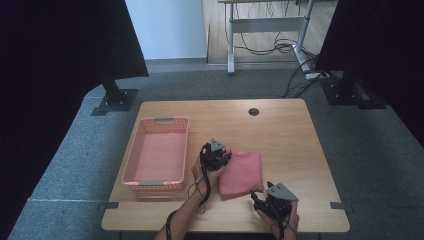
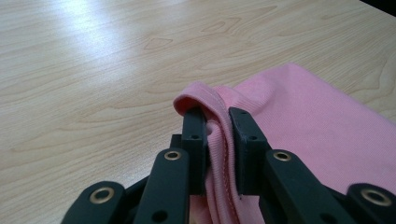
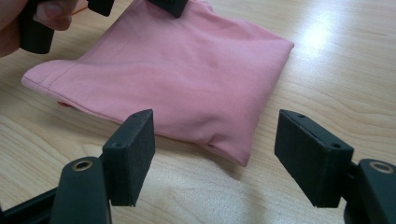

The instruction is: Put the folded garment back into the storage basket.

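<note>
A folded pink cloth [image 1: 242,172] lies on the wooden table [image 1: 280,130] just right of centre. My left gripper [image 1: 220,157] is at the cloth's far left corner, shut on a raised fold of the pink cloth [image 2: 299,116], which bunches between its black jaws. My left gripper [image 2: 217,121] holds that edge slightly above the tabletop. My right gripper [image 1: 260,199] sits near the cloth's near right corner with its jaws wide open. In the right gripper view the pink cloth [image 3: 187,74] lies flat just beyond my right gripper [image 3: 215,140], whose jaws hold nothing.
A pink plastic basket [image 1: 131,167] with grey handles stands on the table to the left of the cloth, with nothing in it. A round cable hole [image 1: 254,111] is near the table's far edge. Bare wood lies to the right.
</note>
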A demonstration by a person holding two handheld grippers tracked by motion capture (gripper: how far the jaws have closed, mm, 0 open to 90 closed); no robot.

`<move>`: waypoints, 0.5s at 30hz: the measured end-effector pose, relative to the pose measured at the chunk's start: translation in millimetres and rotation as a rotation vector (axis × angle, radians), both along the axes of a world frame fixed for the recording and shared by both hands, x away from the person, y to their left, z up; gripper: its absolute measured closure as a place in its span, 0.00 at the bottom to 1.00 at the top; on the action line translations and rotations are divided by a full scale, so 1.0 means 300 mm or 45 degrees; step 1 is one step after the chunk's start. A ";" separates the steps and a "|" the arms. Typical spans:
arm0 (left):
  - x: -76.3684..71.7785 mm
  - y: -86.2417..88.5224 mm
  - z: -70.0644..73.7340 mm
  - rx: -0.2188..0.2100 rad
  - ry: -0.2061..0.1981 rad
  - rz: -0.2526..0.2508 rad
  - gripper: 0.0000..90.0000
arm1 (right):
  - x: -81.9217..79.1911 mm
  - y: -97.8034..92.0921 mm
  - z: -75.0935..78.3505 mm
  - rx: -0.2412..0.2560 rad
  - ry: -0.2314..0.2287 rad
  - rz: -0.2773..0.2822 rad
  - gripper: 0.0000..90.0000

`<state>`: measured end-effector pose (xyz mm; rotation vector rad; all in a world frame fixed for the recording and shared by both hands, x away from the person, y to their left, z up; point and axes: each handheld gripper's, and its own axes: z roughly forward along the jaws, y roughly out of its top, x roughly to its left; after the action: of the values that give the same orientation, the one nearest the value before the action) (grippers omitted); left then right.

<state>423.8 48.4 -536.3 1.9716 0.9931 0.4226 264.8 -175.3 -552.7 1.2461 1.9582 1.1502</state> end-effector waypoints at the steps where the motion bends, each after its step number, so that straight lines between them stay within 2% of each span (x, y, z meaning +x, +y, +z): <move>1: 0.000 0.000 0.000 0.000 0.000 0.000 0.85 | 0.000 0.000 0.000 0.000 0.000 0.000 0.32; 15: -0.001 -0.002 -0.005 -0.006 0.006 -0.005 0.85 | 0.039 0.014 -0.017 -0.064 0.073 -0.023 0.32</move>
<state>423.4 47.8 -537.6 1.9709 0.9921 0.4131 276.4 -171.1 -557.9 1.2813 2.0011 1.0610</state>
